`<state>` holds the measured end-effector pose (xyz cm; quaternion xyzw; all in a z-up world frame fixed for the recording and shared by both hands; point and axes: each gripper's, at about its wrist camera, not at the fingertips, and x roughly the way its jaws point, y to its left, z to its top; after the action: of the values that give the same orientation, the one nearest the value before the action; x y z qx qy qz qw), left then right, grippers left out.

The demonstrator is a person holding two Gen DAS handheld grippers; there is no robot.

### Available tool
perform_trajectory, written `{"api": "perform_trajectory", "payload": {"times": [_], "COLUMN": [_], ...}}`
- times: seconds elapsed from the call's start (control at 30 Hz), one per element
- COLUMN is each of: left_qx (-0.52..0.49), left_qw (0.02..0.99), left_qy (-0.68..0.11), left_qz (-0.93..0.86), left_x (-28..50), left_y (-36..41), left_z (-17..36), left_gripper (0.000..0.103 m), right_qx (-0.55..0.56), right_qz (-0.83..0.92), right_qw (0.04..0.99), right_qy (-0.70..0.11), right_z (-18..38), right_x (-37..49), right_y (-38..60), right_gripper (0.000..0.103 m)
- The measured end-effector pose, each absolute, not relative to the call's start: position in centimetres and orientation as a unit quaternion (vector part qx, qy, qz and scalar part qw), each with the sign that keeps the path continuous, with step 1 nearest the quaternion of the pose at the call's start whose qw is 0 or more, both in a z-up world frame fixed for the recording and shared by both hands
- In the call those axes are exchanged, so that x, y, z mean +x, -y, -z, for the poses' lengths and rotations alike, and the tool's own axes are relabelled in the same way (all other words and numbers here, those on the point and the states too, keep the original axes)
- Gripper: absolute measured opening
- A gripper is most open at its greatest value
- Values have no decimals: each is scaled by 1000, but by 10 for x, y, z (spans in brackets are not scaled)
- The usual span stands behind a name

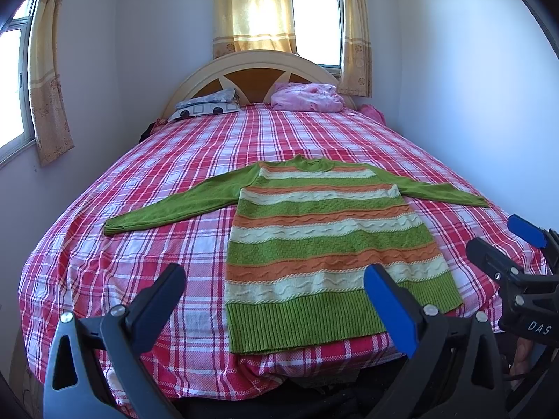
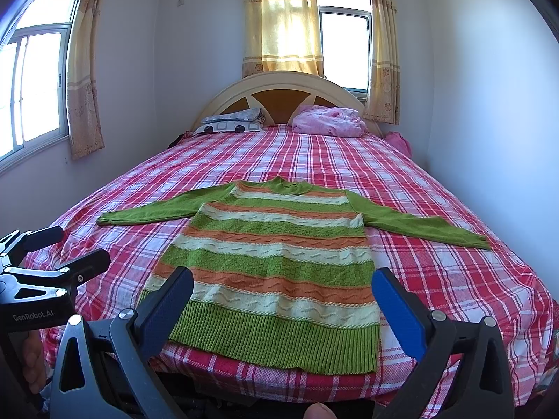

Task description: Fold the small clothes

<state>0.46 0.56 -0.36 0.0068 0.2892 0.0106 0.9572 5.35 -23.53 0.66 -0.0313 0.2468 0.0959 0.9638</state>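
Note:
A small knit sweater point(image 1: 325, 244) with green, orange and cream stripes lies flat on the bed, hem toward me, both green sleeves spread out to the sides. It also shows in the right wrist view point(image 2: 279, 262). My left gripper point(image 1: 276, 289) is open and empty, held above the bed's near edge at the sweater's hem. My right gripper point(image 2: 283, 296) is open and empty, held just before the hem. The right gripper also shows at the right edge of the left wrist view point(image 1: 503, 241), and the left gripper at the left edge of the right wrist view point(image 2: 66, 248).
The bed point(image 1: 146, 188) has a red and white plaid sheet. A patterned pillow point(image 1: 206, 106) and a pink bundle point(image 1: 307, 97) lie by the headboard point(image 1: 258, 66). Walls close both sides; curtained windows stand behind and at left.

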Motion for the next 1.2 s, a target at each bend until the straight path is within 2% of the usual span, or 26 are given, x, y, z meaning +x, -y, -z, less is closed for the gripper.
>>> {"api": "perform_trajectory", "payload": {"times": [1.2], "left_qx": [5], "left_qw": [953], "left_qy": [-301], "left_qz": [-18], "left_x": [13], "left_y": [-14], "left_z": [16], "left_gripper": [103], "right_qx": [-31], "right_qz": [-98], "right_qw": [960], "right_qy": [-260], "right_z": [2], "right_x": [60], "right_y": [235], "right_gripper": [102]}}
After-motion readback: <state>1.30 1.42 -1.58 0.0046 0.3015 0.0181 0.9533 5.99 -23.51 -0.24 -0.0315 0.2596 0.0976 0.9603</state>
